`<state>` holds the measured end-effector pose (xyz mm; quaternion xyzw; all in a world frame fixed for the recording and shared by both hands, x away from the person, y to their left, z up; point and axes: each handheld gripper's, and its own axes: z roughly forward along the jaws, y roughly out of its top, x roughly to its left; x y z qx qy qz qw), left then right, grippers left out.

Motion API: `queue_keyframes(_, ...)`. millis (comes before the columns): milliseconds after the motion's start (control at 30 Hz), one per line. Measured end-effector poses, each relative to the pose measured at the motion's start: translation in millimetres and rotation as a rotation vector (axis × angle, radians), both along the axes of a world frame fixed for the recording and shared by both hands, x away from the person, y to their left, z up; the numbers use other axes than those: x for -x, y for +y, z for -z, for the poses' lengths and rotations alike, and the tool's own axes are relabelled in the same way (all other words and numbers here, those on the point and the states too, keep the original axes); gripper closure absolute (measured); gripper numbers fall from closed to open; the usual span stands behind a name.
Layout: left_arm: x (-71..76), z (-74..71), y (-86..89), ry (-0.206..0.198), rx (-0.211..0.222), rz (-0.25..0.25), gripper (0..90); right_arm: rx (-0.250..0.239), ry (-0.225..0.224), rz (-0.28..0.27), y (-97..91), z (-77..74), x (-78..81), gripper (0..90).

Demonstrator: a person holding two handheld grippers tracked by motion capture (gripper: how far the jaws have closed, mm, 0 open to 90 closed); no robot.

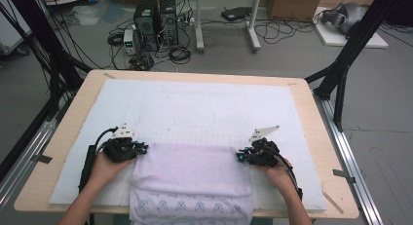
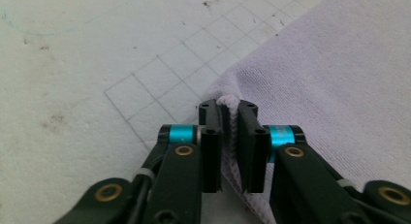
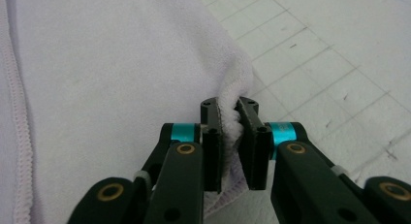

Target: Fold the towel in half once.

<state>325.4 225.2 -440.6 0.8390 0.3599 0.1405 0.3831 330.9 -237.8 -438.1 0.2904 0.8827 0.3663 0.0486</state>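
Note:
A pale lilac towel (image 1: 190, 171) lies folded on the white mat near the table's front edge, its printed lower part hanging over the edge. My left gripper (image 1: 141, 149) pinches the towel's far left corner (image 2: 231, 112); its black jaws press on the fabric from both sides. At the far right corner (image 3: 236, 105) my right gripper (image 1: 241, 156) is shut on the towel in the same way, with a ridge of cloth bunched between the pads. Both grippers lie low on the mat, held by the person's hands.
The white mat (image 1: 204, 108) with a faint printed grid covers most of the wooden table (image 1: 311, 113). Black frame posts stand at both sides. Computers and cables lie on the floor beyond the far edge.

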Motion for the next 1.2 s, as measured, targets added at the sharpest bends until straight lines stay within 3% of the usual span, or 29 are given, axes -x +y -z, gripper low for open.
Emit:
queue_keyframes(67, -1.7, -1.0, -0.9, -0.018, 0.000, -0.018, 84.6, 0.015, -0.006, -0.005, 1.1, -2.5, -2.1, 82.9)
queue_keyframes(133, -7.9, -2.5, 0.4, -0.019, 0.033, -0.042, 84.9, 0.023, -0.020, -0.003, 1.7, -6.6, -6.6, 83.8)
queue_keyframes(167, -12.3, -4.3, 1.1, -0.007, 0.033, -0.047, 85.0, 0.025, -0.029, 0.006, 1.2, -9.6, -10.4, 84.0)
queue_keyframes(233, -24.9, -11.9, -1.6, -0.021, 0.051, -0.076, 85.1, 0.008, -0.028, 0.029, -1.3, -16.9, -20.5, 84.3)
queue_keyframes(300, -36.8, -21.4, -5.7, -0.043, 0.046, -0.090, 85.3, 0.033, -0.054, 0.042, -1.6, -25.6, -32.3, 84.5)
queue_keyframes(400, -62.4, -43.8, -12.6, -0.085, 0.016, -0.114, 85.3, 0.049, -0.092, 0.071, -2.3, -42.8, -51.8, 84.8)
queue_keyframes(467, -77.7, -60.8, -13.3, -0.105, 0.026, -0.135, 85.3, 0.048, -0.122, 0.100, -5.5, -58.3, -66.4, 85.0)
queue_keyframes(567, -97.5, -90.7, -14.1, -0.145, 0.024, -0.158, 85.4, 0.015, -0.164, 0.147, -10.0, -88.5, -86.3, 85.1)
queue_keyframes(700, -117.8, -129.9, -12.6, -0.188, 0.039, -0.185, 85.5, 0.040, -0.215, 0.142, -8.4, -128.1, -106.6, 84.9)
queue_keyframes(767, -122.4, -129.3, -12.0, -0.165, 0.028, -0.210, 78.4, 0.018, -0.218, 0.143, -8.3, -140.0, -113.9, 79.9)
queue_keyframes(800, -124.1, -124.9, -10.1, -0.132, 0.011, -0.218, 67.5, 0.019, -0.211, 0.157, -8.5, -138.8, -117.0, 69.6)
queue_keyframes(833, -124.1, -118.3, -7.7, -0.102, 0.010, -0.215, 63.6, 0.016, -0.193, 0.171, -9.1, -134.4, -118.7, 64.4)
queue_keyframes(900, -118.6, -103.4, -2.4, -0.082, -0.006, -0.212, 59.5, 0.006, -0.164, 0.167, -10.0, -117.1, -116.7, 57.7)
queue_keyframes(967, -111.3, -90.2, 4.8, -0.053, 0.025, -0.200, 58.8, -0.009, -0.131, 0.146, -10.6, -104.3, -113.5, 55.8)
queue_keyframes(1000, -107.2, -84.2, 6.9, -0.046, 0.027, -0.198, 57.6, 0.007, -0.102, 0.136, -9.7, -96.6, -109.6, 53.6)
queue_keyframes(1200, -80.8, -62.8, 4.4, -0.045, 0.045, -0.115, 53.2, -0.019, -0.092, 0.088, -4.7, -73.8, -83.4, 52.9)
